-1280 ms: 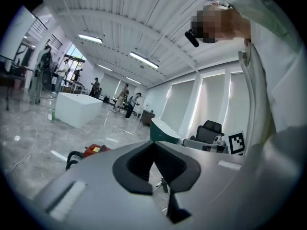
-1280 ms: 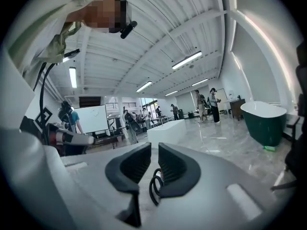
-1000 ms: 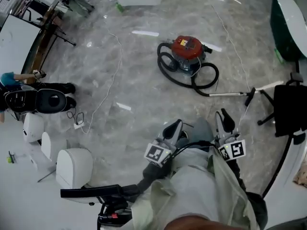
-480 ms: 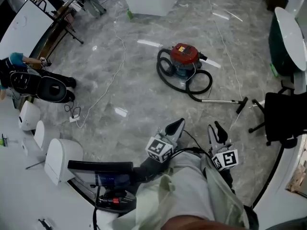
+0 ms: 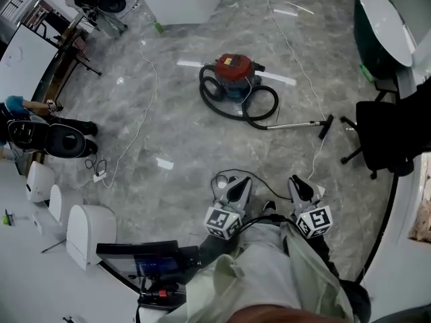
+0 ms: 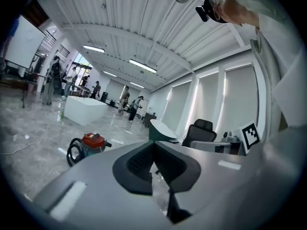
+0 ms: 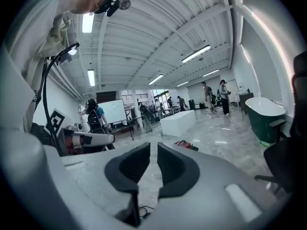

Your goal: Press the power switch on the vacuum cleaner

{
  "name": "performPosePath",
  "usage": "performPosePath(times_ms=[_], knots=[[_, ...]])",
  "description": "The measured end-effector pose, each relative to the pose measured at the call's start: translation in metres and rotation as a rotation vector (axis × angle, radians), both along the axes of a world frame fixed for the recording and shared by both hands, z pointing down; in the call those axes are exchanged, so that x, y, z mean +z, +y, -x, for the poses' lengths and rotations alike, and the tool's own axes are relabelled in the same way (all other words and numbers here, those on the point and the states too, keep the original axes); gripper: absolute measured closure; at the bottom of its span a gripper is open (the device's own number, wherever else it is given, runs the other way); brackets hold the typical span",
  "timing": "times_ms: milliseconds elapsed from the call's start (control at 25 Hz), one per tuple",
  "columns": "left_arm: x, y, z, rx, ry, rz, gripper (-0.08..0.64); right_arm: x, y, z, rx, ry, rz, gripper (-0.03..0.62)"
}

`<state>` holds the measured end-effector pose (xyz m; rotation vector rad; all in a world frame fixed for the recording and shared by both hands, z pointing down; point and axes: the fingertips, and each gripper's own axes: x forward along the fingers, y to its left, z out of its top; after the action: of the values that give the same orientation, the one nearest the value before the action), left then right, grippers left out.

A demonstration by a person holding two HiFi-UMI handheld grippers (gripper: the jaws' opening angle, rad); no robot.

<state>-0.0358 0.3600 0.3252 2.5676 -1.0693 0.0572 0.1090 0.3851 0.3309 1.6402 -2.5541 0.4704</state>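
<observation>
I carry a claw in each hand, low and close in front of me, both pointing across the grey marble floor [image 5: 168, 133]. My left claw [image 5: 234, 188] has its jaw tips meeting and nothing between them; its own view [image 6: 153, 145] shows the dark pads closing to a point at the far end. My right claw [image 5: 301, 187] is a little open. A narrow slot runs between its pads [image 7: 153, 147], the jaws have just been closing, and only floor shows through the gap.

The vacuum cleaner [image 5: 234, 69] sits on the floor well ahead of both claws, far and slightly left of centre. It is a red-topped canister, and its black hose [image 5: 264, 106] loops around its near side. A metal wand [image 5: 296, 123] lies on the floor to the right, ending in a dark nozzle. Neither claw is anywhere near it. In the left claw's view the canister [image 6: 91, 142] stands left of the jaws; in the right claw's view it [image 7: 184, 144] shows just right of the jaws, small and far.

I cannot make out the power switch at this distance. A black office chair [image 5: 387, 136] stands at the right.
</observation>
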Motion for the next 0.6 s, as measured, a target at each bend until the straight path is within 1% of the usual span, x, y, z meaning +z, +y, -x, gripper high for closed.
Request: performPosePath(times_ms=[80, 160, 280, 440, 520, 600], knots=[[0.006, 0.012, 0.015, -0.057, -0.021, 0.024, 0.557, 0.0, 0.002, 0.008, -0.038, -0.002, -0.003, 0.555], [0.012, 0.021, 0.021, -0.076, -0.031, 0.043, 0.557, 0.001, 0.002, 0.01, -0.052, -0.007, -0.001, 0.571], [0.014, 0.011, 0.027, -0.053, -0.032, 0.055, 0.557, -0.007, -0.003, 0.012, -0.016, -0.016, -0.019, 0.589], [-0.003, -0.017, 0.022, -0.014, -0.008, 0.032, 0.557, -0.017, -0.005, 0.009, 0.081, -0.044, -0.018, 0.591], [-0.007, -0.027, 0.022, 0.011, 0.0, 0.013, 0.557, -0.018, -0.006, 0.012, 0.104, -0.033, -0.018, 0.591], [-0.006, -0.037, 0.022, 0.031, 0.006, 0.016, 0.557, -0.019, -0.014, 0.016, 0.116, -0.01, -0.026, 0.591]])
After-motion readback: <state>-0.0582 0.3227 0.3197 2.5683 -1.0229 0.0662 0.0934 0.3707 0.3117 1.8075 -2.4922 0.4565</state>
